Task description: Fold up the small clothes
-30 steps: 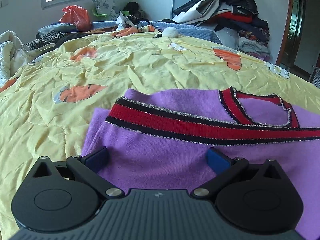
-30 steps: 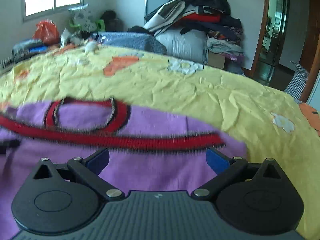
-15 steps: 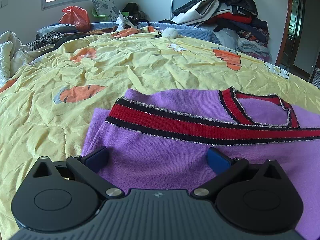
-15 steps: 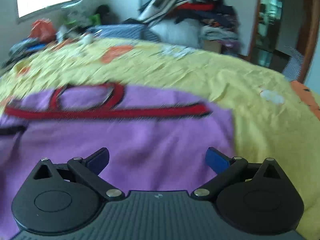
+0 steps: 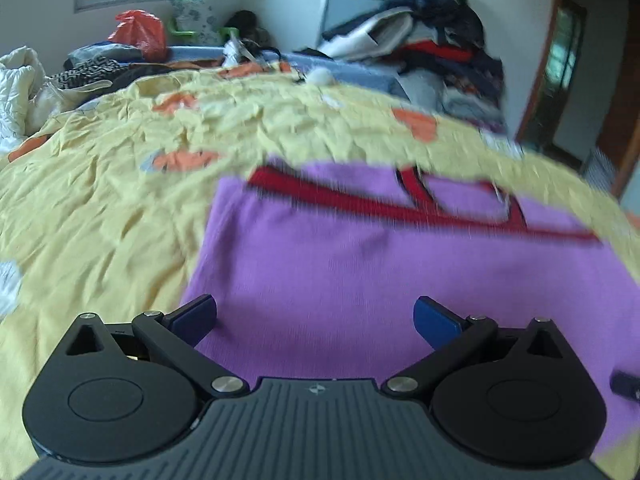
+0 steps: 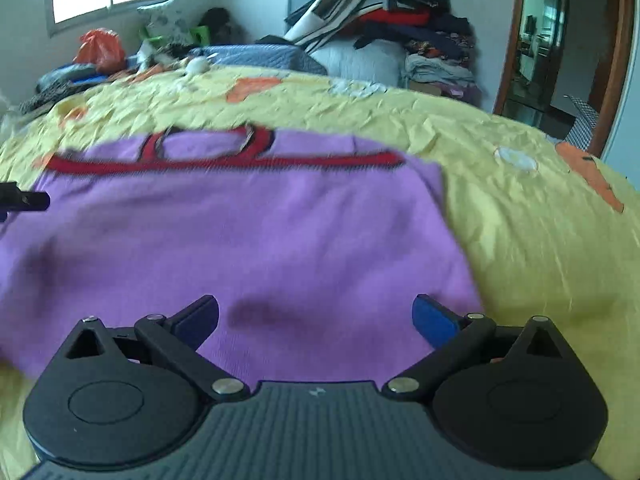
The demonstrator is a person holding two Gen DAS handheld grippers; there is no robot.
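**Purple sweater flat on the yellow bedspread, both claws apart**

The purple sweater (image 5: 360, 264) lay spread flat on the yellow bedspread (image 5: 100, 208), its red-and-black neckline and chest stripe (image 6: 224, 162) at the far end. You held your left gripper (image 5: 316, 316) above its near left part, fingers wide apart and gripping nothing. Your right gripper (image 6: 316, 318) hung over the near right part, equally spread and empty. A heap of clothes (image 6: 392, 20) stood piled beyond the bed. Both views were blurred.
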